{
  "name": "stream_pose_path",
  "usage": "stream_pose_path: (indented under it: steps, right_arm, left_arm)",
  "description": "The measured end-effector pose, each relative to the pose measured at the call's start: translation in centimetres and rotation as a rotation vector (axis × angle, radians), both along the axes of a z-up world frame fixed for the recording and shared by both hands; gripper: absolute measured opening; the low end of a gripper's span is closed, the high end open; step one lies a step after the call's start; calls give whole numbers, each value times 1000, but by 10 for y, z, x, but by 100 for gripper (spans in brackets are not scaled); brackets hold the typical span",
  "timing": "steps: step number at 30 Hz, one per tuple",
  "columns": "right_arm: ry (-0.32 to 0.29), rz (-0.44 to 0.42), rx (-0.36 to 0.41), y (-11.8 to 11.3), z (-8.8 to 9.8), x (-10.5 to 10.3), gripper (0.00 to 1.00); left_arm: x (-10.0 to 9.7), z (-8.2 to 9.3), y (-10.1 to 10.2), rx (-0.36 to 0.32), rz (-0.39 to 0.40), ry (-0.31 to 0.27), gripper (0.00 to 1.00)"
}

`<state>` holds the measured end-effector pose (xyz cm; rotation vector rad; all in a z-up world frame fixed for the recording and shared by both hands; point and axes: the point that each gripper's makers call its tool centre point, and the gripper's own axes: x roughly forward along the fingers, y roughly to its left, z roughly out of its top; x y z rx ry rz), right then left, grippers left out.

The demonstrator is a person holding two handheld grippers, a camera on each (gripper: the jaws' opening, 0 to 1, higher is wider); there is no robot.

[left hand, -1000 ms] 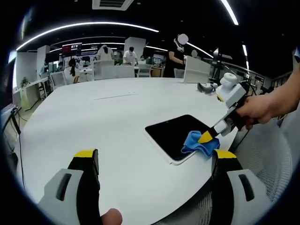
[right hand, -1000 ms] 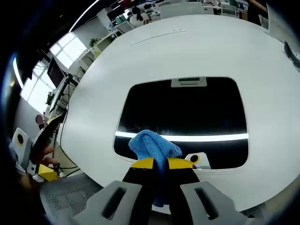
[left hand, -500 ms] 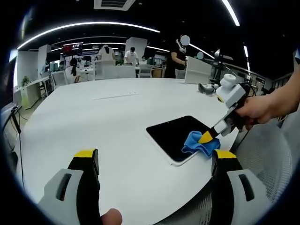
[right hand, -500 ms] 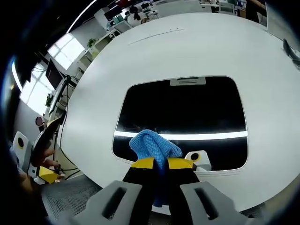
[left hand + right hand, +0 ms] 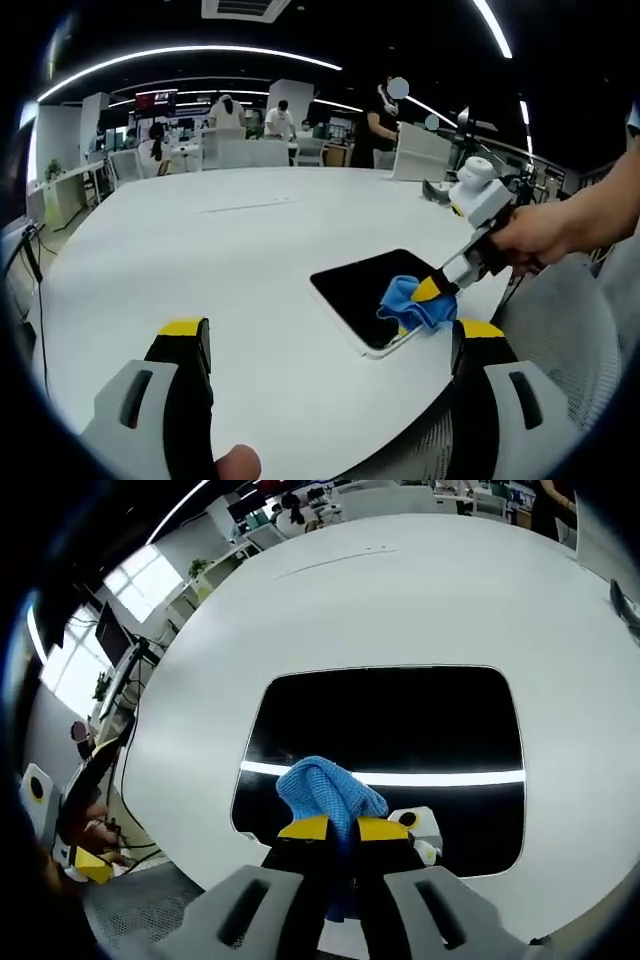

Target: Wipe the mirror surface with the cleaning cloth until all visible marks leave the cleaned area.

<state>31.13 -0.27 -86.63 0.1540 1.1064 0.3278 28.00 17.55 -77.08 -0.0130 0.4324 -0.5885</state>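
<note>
Now your right tool [image 5: 341, 829] pinches the blue cloth [image 5: 327, 792] on the mirror's [image 5: 390, 725] near edge, mid-wipe; your left tool [image 5: 325, 345] hangs spread over the tabletop [image 5: 200, 250]. Next, sweep across the glass.

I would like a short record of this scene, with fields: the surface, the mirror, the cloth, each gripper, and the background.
surface: round white table
mirror: dark flat panel with a pale frame, lying near the table's edge; it reflects a ceiling light strip
cloth: blue cleaning cloth, resting on the mirror's near part
right gripper: jaws closed on the cloth, held by a hand
left gripper: jaws apart, holding nothing, above the table edge
background: open office with desks and people
</note>
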Motion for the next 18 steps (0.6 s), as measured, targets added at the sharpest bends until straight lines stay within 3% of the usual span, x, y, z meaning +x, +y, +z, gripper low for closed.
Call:
stream_pose_path:
  steps: [14, 18]
  right_arm:
    - [-12, 13, -29, -1, 0, 34, 3]
    - [-13, 20, -39, 0, 0, 44, 3]
  left_arm:
    - [-4, -2, 1, -2, -18, 26, 99]
    - [-2, 0, 1, 39, -36, 8, 99]
